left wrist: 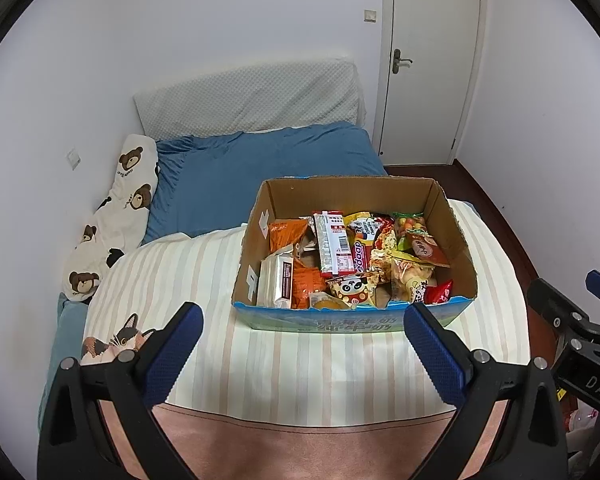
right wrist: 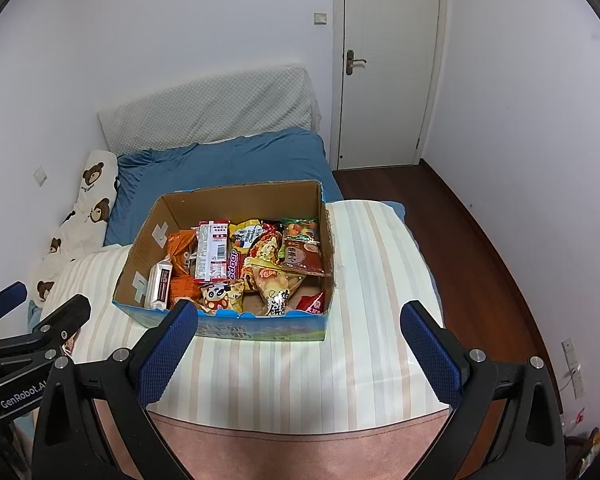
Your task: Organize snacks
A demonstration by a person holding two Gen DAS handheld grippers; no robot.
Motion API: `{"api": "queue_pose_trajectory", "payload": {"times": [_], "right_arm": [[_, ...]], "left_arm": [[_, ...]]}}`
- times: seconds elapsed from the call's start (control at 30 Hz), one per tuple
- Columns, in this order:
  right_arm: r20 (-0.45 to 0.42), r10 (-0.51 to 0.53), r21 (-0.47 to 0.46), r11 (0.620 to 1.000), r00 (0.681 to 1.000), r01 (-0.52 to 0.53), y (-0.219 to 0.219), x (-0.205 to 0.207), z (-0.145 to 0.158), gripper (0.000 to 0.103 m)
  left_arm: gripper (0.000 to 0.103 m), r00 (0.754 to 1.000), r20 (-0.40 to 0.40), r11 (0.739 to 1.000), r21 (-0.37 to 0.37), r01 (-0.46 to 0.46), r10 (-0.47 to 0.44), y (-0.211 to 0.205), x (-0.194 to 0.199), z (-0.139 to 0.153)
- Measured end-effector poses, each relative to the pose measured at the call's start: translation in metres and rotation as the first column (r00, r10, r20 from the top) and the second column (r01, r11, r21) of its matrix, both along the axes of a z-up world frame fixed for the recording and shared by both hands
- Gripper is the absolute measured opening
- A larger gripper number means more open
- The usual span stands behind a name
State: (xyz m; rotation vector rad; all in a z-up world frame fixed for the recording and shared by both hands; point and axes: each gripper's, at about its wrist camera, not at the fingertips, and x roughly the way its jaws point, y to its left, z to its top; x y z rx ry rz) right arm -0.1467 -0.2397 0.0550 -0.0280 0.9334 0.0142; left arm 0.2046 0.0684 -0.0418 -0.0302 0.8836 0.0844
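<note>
An open cardboard box (left wrist: 444,216) with a blue printed front stands on the striped bedspread; it also shows in the right wrist view (right wrist: 236,200). It holds several snack packets: a silver pack (left wrist: 276,282), orange packets (left wrist: 286,234), a red-and-white pack (left wrist: 332,244), a panda packet (left wrist: 352,288), a candy bag (left wrist: 410,224). My left gripper (left wrist: 303,322) is open and empty, just in front of the box. My right gripper (right wrist: 299,318) is open and empty, at the box's front edge. Each gripper shows at the side of the other's view.
The bed has a striped cover (left wrist: 308,364), a pink blanket (left wrist: 300,448) at its near end, a blue blanket (left wrist: 236,176), a bear-print pillow (left wrist: 112,220) by the left wall and a grey headboard cushion (left wrist: 252,96). A white door (right wrist: 388,60) and wooden floor (right wrist: 480,248) lie to the right.
</note>
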Motion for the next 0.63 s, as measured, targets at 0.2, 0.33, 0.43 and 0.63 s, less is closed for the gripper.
{"api": "queue_pose_trajectory", "payload": {"times": [0.2,0.33,0.43,0.63], "right_arm": [[0.004,-0.005,0.000,1.000,1.000,0.005,-0.003,-0.003,0.003,0.103],[0.015,-0.003,-0.002,1.000,1.000,0.003,-0.004,-0.006,0.007,0.103],[0.021,-0.001,-0.005,1.000,1.000,0.001,-0.004,-0.007,0.010,0.103],[0.024,-0.001,-0.004,1.000,1.000,0.001,-0.005,-0.008,0.011,0.103]], "left_arm": [[0.103,1.000,0.009,1.000,0.005,-0.002,0.002,-0.001,-0.002,0.003],[0.103,1.000,0.012,1.000,0.007,-0.004,0.004,-0.003,-0.002,0.004],[0.103,1.000,0.014,1.000,0.007,-0.003,0.003,-0.004,-0.002,0.005],[0.103,1.000,0.017,1.000,0.007,-0.003,0.003,-0.004,-0.002,0.006]]}}
